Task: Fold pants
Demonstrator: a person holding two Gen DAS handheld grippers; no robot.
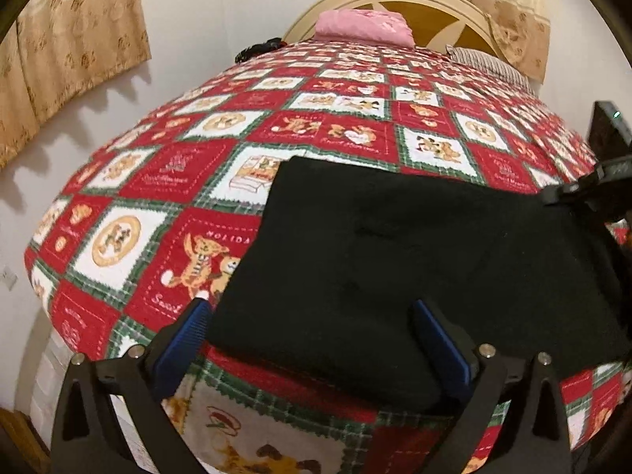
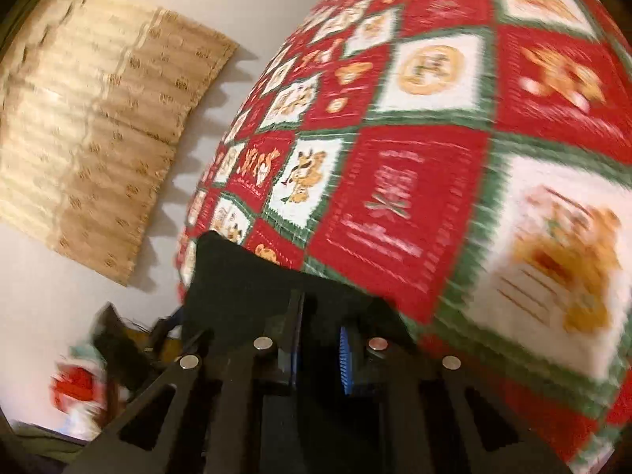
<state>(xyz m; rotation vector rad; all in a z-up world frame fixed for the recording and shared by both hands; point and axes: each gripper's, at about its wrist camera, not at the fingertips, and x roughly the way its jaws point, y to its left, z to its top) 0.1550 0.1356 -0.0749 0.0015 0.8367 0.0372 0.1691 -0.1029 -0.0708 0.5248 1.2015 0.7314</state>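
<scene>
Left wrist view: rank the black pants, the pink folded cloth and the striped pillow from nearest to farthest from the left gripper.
1. Black pants: right at the left gripper, between its open fingers.
2. Striped pillow: far right, near the headboard.
3. Pink folded cloth: at the head of the bed, centre.
The last two are nearly level; the order is tentative.

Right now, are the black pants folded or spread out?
Folded: the black pants lie as a compact, thick rectangle on the quilt, no separate legs showing. How many folds, cannot tell.

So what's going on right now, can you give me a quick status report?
Left gripper open, straddling the black pants' near corner. Right gripper shut on the pants' far edge. Pants flat on quilt; nothing in the way.
</scene>
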